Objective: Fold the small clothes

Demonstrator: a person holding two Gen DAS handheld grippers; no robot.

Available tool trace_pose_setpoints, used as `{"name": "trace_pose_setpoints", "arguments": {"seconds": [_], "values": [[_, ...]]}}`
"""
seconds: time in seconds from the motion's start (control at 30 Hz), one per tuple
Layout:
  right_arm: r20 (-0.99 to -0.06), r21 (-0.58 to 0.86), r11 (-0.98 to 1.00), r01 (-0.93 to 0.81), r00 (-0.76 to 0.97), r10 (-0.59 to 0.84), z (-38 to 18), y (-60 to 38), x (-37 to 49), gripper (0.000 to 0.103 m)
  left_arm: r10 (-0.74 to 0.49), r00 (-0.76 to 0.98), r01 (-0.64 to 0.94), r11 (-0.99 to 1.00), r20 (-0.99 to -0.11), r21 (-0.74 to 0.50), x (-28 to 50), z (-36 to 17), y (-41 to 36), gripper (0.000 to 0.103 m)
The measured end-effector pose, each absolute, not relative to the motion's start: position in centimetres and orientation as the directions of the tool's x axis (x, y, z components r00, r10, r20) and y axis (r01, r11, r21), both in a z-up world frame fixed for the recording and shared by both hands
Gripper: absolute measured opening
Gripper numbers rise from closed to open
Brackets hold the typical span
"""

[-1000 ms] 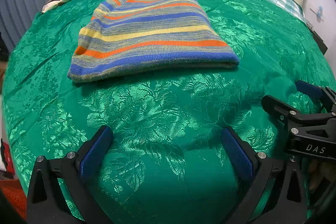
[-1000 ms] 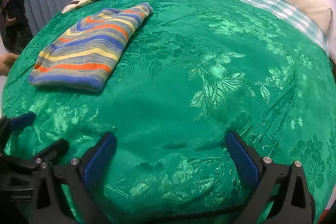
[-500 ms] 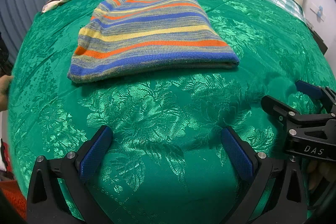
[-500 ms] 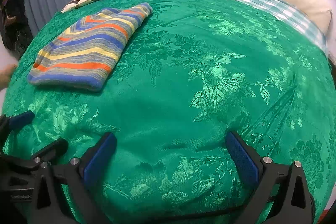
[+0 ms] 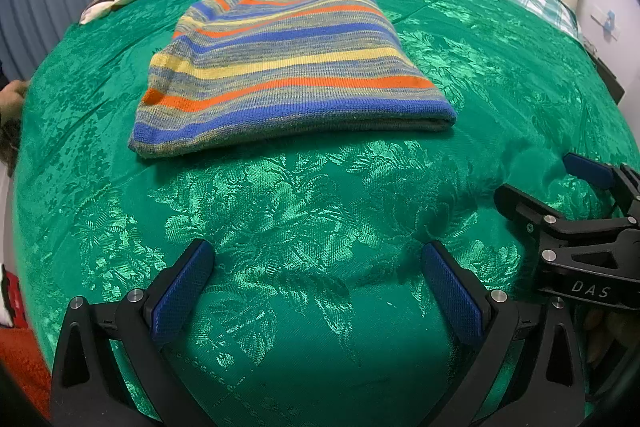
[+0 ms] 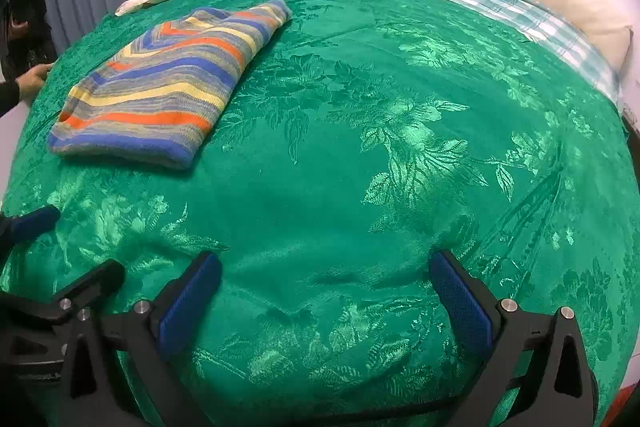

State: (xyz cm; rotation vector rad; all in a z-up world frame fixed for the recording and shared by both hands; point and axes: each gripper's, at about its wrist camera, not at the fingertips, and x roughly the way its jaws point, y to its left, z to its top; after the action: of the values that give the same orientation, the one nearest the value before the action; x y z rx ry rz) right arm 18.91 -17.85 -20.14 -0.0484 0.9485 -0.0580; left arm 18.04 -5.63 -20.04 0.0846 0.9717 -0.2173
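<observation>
Nothing has shifted: my left gripper (image 5: 316, 291) and right gripper (image 6: 326, 301) keep their jaws spread near the folded sweater (image 5: 288, 67), apparently finished.

"DAS" — white lettering on right claw (image 5: 576, 193) body.

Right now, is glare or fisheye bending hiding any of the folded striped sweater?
Left wrist view: striped sweater sharp, evenly lit, no glare on it; sheen only on the green bedspread. Right wrist view: sweater sits off-centre left, mildly curved by the lens, still fully readable.
</observation>
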Motion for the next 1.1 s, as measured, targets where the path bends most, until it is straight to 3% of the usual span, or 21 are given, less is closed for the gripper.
{"name": "trace_pose_setpoints", "arguments": {"seconds": [1.1], "values": [[-0.812, -0.058, 0.998, 0.028, 0.581, -0.063, -20.13, -18.0, 19.07, 0.103, -0.143, 0.545, 0.22, 0.975, -0.826, -0.024, 17.95, -20.08, -5.59, 0.103]]}}
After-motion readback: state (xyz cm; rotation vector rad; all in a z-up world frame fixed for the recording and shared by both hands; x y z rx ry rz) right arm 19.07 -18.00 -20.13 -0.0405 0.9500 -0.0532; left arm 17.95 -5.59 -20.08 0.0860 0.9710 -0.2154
